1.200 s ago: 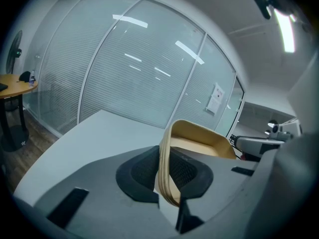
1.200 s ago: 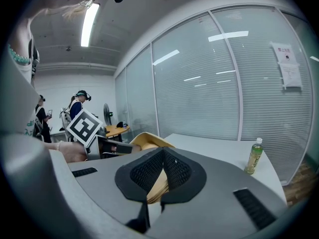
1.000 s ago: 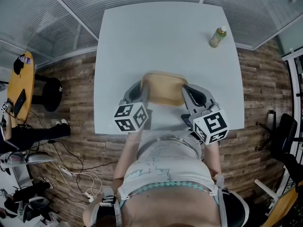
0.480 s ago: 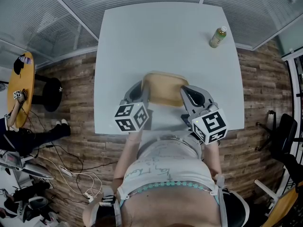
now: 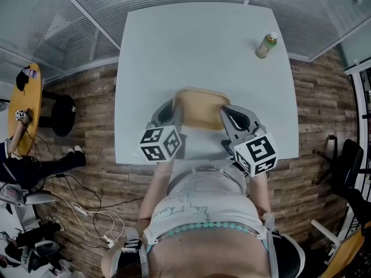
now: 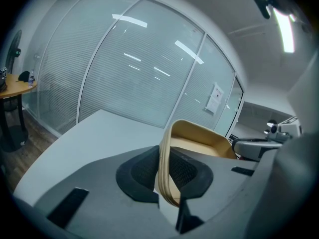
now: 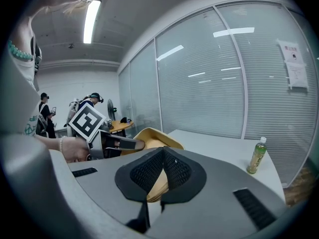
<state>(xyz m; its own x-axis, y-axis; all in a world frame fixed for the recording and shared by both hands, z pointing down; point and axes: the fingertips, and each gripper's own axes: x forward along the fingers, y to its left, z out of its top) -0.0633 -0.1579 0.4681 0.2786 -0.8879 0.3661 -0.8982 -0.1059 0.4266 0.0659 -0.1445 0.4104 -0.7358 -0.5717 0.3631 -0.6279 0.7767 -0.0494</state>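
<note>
Tray (image 5: 200,109) spans between claws, long axis left-right, over table (image 5: 197,45). Left gripper (image 5: 170,112) pinches left rim; right gripper (image 5: 231,118) pinches right rim.

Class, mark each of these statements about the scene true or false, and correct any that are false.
1. The left hand-held gripper is shut on one rim of the tan shallow rounded-rectangular tray. True.
2. The right hand-held gripper is open and holds nothing. False: it is shut on the tray's opposite rim.
3. The green plastic drink bottle stands upright near the far right corner of the white rectangular table. True.
4. The bottle stands inside the tray. False: it stands on the table, well apart from the tray.
</note>
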